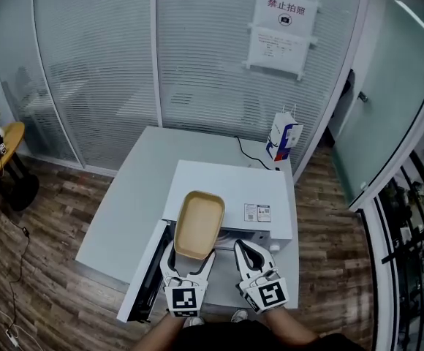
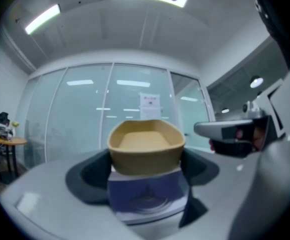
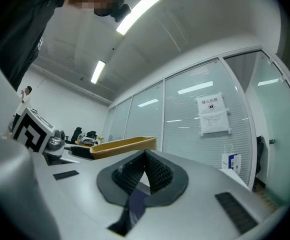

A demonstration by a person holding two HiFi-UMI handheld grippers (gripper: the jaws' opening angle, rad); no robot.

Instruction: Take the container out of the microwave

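Note:
A tan, empty rectangular container (image 1: 199, 224) hangs in front of and above the white microwave (image 1: 226, 189). My left gripper (image 1: 190, 258) is shut on its near end, one dark pad on either side. In the left gripper view the container (image 2: 146, 146) sits level between the fingers (image 2: 92, 176). To its right, my right gripper (image 1: 250, 258) is shut and holds nothing; in its own view the ribbed pads (image 3: 155, 171) meet at the tips. The container (image 3: 122, 145) shows there at the left. The microwave's inside is hidden.
The microwave door (image 1: 145, 276) hangs open at the lower left. The microwave stands on a white table (image 1: 135, 196), with a blue and white paper bag (image 1: 284, 137) at the far right corner. A frosted glass wall with a sign (image 1: 284, 28) is behind.

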